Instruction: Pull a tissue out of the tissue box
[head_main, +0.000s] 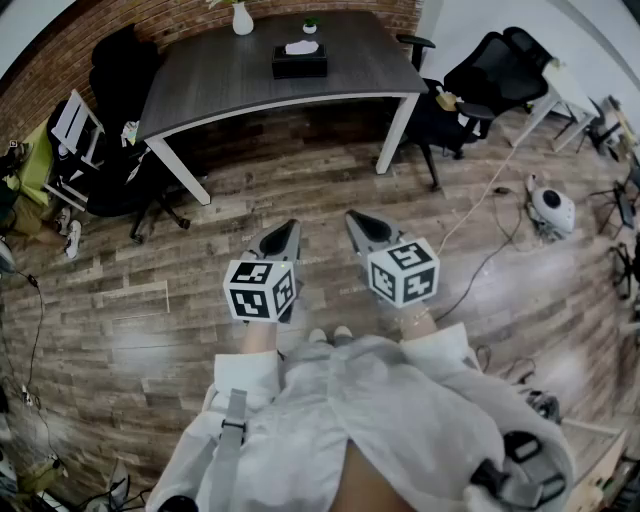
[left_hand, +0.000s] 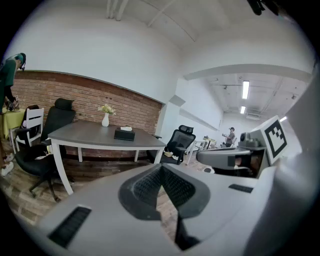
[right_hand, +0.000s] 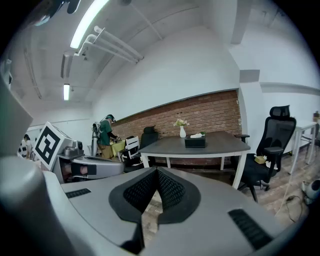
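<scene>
A black tissue box (head_main: 300, 61) with a white tissue sticking out of its top sits on the grey table (head_main: 210, 85) far ahead of me. The same tissue box (left_hand: 124, 134) shows small in the left gripper view, and the tissue box (right_hand: 195, 141) appears again in the right gripper view. My left gripper (head_main: 292, 228) and right gripper (head_main: 352, 219) hang side by side over the wooden floor, well short of the table. Both are shut with nothing between their jaws.
A white vase (head_main: 242, 19) and a small potted plant (head_main: 310, 24) stand at the table's back. Black office chairs (head_main: 495, 62) flank the table on both sides. A cable (head_main: 480, 200) and a round white device (head_main: 552, 208) lie on the floor at right. A person (right_hand: 106, 132) stands far off.
</scene>
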